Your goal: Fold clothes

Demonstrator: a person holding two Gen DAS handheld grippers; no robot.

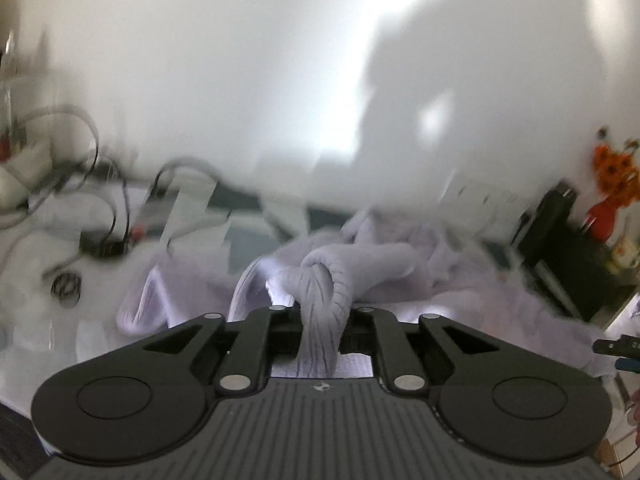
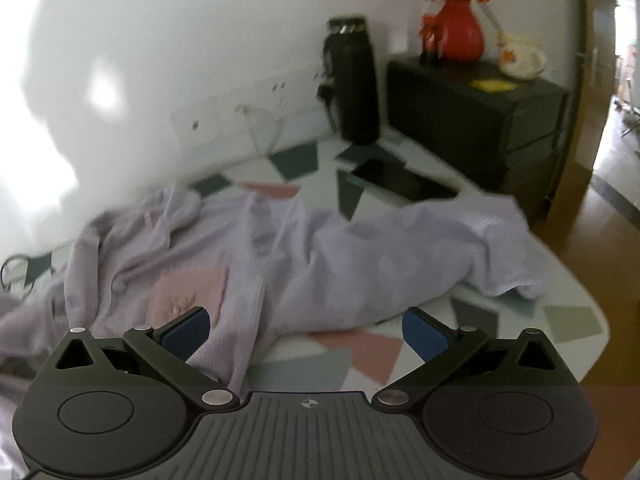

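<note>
A pale lilac ribbed garment (image 2: pixel 320 264) lies crumpled across a table with a patterned cloth (image 2: pixel 360 352). It has a pink patch on its front. In the left wrist view a twisted roll of the lilac garment (image 1: pixel 324 300) runs between the fingers of my left gripper (image 1: pixel 322 320), which is shut on it and lifts it a little off the heap. My right gripper (image 2: pixel 306 330) stands open just above the garment's near edge, its blue pads (image 2: pixel 424 332) wide apart with nothing pressed between them.
A black flask (image 2: pixel 352 80) and a dark phone or tablet (image 2: pixel 400 180) sit at the back right beside a black cabinet (image 2: pixel 476 120) with a red vase (image 2: pixel 458 28) and a mug (image 2: pixel 520 56). Cables and a black adapter (image 1: pixel 100 246) lie at the left. The table edge (image 2: pixel 592 308) drops to a wooden floor.
</note>
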